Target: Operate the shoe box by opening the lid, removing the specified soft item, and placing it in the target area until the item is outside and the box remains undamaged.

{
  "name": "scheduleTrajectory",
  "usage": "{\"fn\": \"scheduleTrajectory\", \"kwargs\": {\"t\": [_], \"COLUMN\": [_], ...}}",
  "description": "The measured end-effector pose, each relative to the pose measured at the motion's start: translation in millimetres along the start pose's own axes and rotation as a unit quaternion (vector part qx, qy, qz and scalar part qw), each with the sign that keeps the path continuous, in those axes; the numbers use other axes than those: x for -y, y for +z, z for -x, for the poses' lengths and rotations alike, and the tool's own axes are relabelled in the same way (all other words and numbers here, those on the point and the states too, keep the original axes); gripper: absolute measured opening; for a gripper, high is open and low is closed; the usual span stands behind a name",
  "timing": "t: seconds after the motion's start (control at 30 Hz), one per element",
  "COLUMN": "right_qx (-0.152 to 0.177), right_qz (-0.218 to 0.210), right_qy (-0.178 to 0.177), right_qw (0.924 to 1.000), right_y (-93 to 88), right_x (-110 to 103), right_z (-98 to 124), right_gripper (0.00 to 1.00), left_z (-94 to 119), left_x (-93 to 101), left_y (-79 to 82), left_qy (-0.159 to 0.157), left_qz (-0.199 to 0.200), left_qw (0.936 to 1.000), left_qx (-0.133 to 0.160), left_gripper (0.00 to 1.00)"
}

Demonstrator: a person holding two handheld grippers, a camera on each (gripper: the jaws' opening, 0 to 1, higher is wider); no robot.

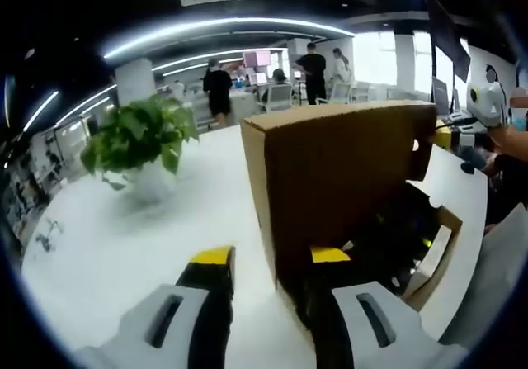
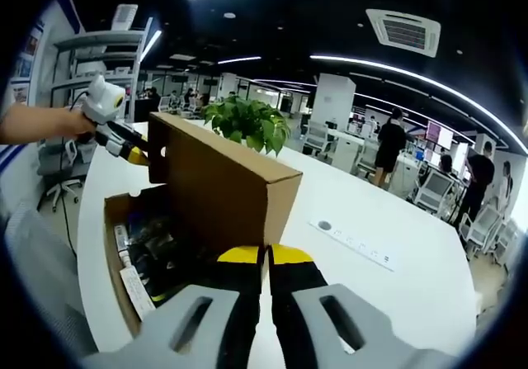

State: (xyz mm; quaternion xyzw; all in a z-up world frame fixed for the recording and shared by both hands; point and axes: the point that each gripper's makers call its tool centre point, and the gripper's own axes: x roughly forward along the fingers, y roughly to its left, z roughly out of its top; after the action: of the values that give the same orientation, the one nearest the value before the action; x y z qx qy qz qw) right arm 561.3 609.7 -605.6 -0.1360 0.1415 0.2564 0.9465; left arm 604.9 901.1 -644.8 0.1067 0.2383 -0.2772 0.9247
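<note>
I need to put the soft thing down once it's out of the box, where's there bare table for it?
The widest bare stretch of the white table runs between the shoe box and the potted plant. In the right gripper view, more room lies past the raised lid, up to the power strip. The box's open side, near the other gripper, looks crowded.

Brown cardboard shoe box point(image 1: 338, 187), lid raised, dark contents inside. White table point(image 1: 124, 245). Green-leaved plant point(image 1: 136, 134) in a white pot point(image 1: 151, 183). Left gripper point(image 1: 268, 257): grey body, black jaws, yellow tips; right gripper point(image 2: 266, 257) coloured the same.
</note>
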Motion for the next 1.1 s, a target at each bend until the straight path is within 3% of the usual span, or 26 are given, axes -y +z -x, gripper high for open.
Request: {"fn": "scheduleTrajectory", "kwargs": {"t": [0.43, 1.1], "right_qx": [-0.009, -0.029], "right_qz": [0.008, 0.014], "right_qy": [0.003, 0.003], "right_qw": [0.9999, 0.9995], "right_y": [3.1, 2.2], "right_x": [12, 30], "right_z": [-14, -36], "right_gripper": [0.0, 0.01], "left_z": [-19, -38], "left_x": [-4.6, -3.5], "left_y": [-27.1, -29.7], "left_qy": [0.005, 0.003], "left_qz": [0.009, 0.019], "left_qw": [0.9994, 0.9994], "left_qx": [-0.033, -0.028], "left_gripper": [0.22, 0.06]}}
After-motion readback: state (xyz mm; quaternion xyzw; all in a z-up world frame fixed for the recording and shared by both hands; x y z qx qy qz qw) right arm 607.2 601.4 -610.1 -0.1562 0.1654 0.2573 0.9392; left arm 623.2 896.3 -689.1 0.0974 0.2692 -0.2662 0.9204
